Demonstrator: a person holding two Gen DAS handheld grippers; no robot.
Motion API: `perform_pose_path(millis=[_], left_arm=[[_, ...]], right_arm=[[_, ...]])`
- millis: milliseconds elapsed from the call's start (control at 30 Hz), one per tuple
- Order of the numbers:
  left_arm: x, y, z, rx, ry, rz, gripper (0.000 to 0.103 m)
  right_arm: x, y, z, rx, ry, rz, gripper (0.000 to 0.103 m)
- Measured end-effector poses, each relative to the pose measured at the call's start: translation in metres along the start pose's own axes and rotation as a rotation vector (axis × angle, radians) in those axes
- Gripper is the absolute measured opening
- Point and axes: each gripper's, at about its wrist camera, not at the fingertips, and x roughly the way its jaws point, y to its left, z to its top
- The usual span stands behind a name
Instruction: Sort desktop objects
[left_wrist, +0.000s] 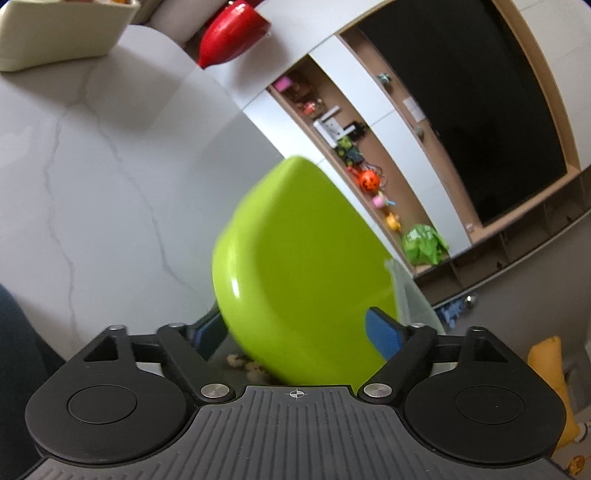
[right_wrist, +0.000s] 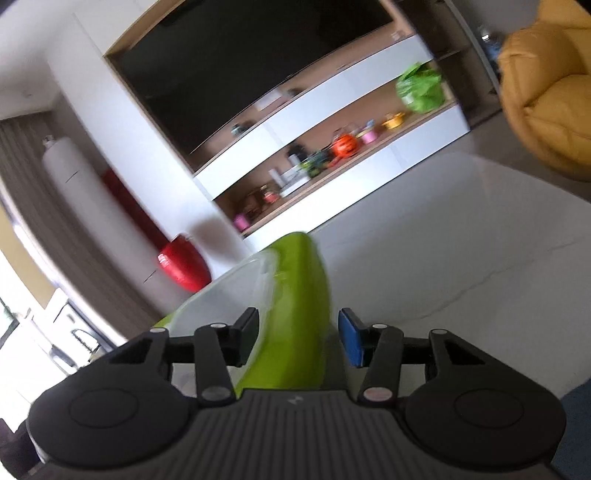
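Right now I see a lime-green box (left_wrist: 295, 251) filling the middle of both wrist views. It is tilted over the near side of a white marble table (left_wrist: 92, 166). A clear lid (right_wrist: 229, 295) covers one face of the box.

Left view: the left claw (left_wrist: 295, 328) is spread wide, and the box takes up the whole gap between its jaws. The blue pad (left_wrist: 384, 332) on the right lies against the green side. The other pad is mostly hidden behind the box's lower left edge. I read this as a wide grip on the box. A strip of the lid shows at the box's right edge.

Right view: the right claw (right_wrist: 299, 332) is about half open and straddles one edge of the box. Its dark finger sits in front of the lid, and its blue pad is just beside the green wall. The picture is blurred, so I cannot tell whether these pads press on the box.

A cream tray (left_wrist: 62, 33) stands at the table's far left corner in the left view. A red vase-like shape (left_wrist: 232, 33) is just past the far edge. Beyond the table, a wall unit holds a dark screen (left_wrist: 461, 110) and a shelf of small toys, among them an orange pumpkin (left_wrist: 369, 181) and a green bag (left_wrist: 423, 245). A yellow beanbag (right_wrist: 546, 92) fills the upper right of the right view.
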Motion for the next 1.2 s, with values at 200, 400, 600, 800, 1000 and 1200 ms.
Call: perform_pose_path(millis=[200,400,600,800,1000,1200], left_arm=[[-0.007,0.009,0.013,-0.066,-0.036,-0.015,0.094],[0.004,0.011,0.028,-0.093,-0.004,-0.028,0.097],[0.018,0.009,0.034,-0.075,0.022,-0.008,0.097],[0.032,-0.023,0.049,0.08,-0.012,0.071,0.091],[0.046,-0.04,0.06,0.179,-0.069,0.109,0.089],[0.049,-0.03,0.042,0.133,-0.026,0.078,0.092]], right_arm=[[-0.009,-0.031,-0.012,0.178,0.032,0.081,0.073],[0.003,-0.031,0.003,0.173,0.006,0.057,0.073],[0.038,-0.022,0.02,0.119,0.075,0.081,0.078],[0.053,-0.004,0.019,0.059,0.095,0.088,0.062],[0.055,0.001,0.012,0.029,0.086,0.081,0.064],[0.046,0.01,0.0,-0.102,-0.024,0.029,0.065]])
